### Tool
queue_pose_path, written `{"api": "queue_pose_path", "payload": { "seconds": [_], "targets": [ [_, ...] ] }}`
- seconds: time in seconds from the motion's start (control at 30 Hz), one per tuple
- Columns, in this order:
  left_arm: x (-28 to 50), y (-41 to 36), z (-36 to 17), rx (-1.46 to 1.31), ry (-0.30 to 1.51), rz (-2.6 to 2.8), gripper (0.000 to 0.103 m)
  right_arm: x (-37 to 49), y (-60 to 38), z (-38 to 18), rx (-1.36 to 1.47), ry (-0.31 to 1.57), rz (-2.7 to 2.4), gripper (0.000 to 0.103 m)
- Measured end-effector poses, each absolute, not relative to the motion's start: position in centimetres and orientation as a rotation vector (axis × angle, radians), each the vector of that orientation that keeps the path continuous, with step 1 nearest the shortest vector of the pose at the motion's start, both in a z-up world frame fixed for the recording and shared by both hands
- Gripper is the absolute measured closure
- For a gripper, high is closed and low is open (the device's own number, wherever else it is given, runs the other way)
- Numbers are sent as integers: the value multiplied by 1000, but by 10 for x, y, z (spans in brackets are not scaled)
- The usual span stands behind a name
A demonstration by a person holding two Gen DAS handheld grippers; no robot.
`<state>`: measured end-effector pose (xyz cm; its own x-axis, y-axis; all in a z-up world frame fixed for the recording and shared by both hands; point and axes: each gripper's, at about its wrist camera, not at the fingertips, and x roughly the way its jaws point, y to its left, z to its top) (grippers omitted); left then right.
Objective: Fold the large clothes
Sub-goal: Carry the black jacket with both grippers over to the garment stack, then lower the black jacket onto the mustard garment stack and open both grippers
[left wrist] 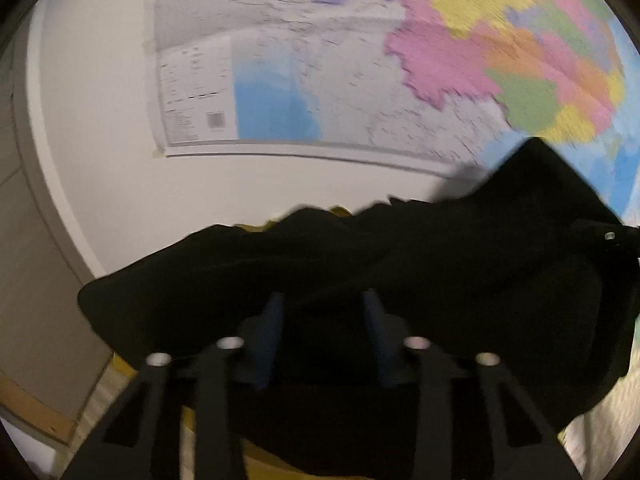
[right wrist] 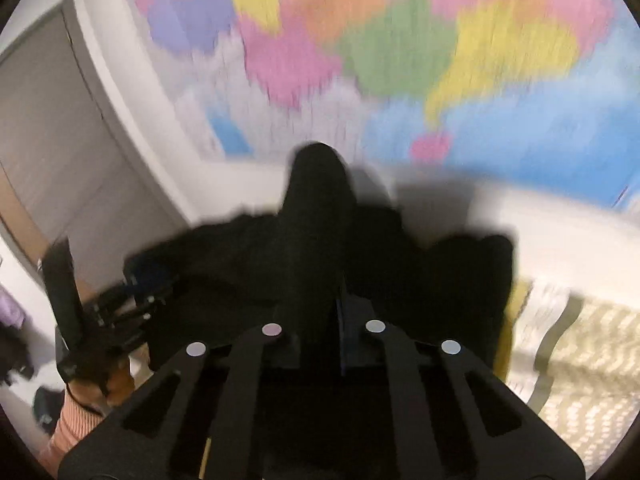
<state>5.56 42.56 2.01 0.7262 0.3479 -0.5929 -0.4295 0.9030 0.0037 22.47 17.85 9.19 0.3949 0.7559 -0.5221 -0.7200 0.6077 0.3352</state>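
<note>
Door (right wrist: 60, 132) shows only behind right gripper (right wrist: 340, 280) pinching black garment (right wrist: 312, 208).

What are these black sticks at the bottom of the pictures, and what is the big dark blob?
The black sticks are parts of two grabbing tools. A person holds one in each hand, and a small camera rides on each tool, looking forward. One picture comes from the left gripper, the other from the right gripper. The dark blob is a black garment that both tools are lifting to fold it. The left tool's blue fingers stand apart with cloth draped between them. The right tool looks pinched on a bunch of the cloth. Behind hangs a colourful wall map. Below is a patterned cover. The pictures are blurry because everything is moving.
</note>
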Motion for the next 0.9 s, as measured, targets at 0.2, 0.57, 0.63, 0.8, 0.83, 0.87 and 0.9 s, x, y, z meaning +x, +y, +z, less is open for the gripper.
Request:
{"api": "queue_pose_path", "payload": {
  "seconds": [0.2,0.57,0.63,0.8,0.83,0.87,0.9],
  "targets": [
    [57,449,16,-195,659,503,70,238,201,57,-18,845,876,32],
    [43,455,54,-123,525,520,18,228,116,77,62,703,899,28],
    [59,462,49,-107,594,508,18,235,130,68,-2,769,900,28],
    [100,465,10,36,803,530,27,235,169,47,-176,799,875,59],
    [100,465,7,34,808,536,31,235,172,47,-175,804,895,84],
    [100,468,6,14,803,535,45,236,173,49,-178,803,891,94],
    [98,471,9,6,785,574,68,236,172,54,-168,796,903,97]
  ]
}}
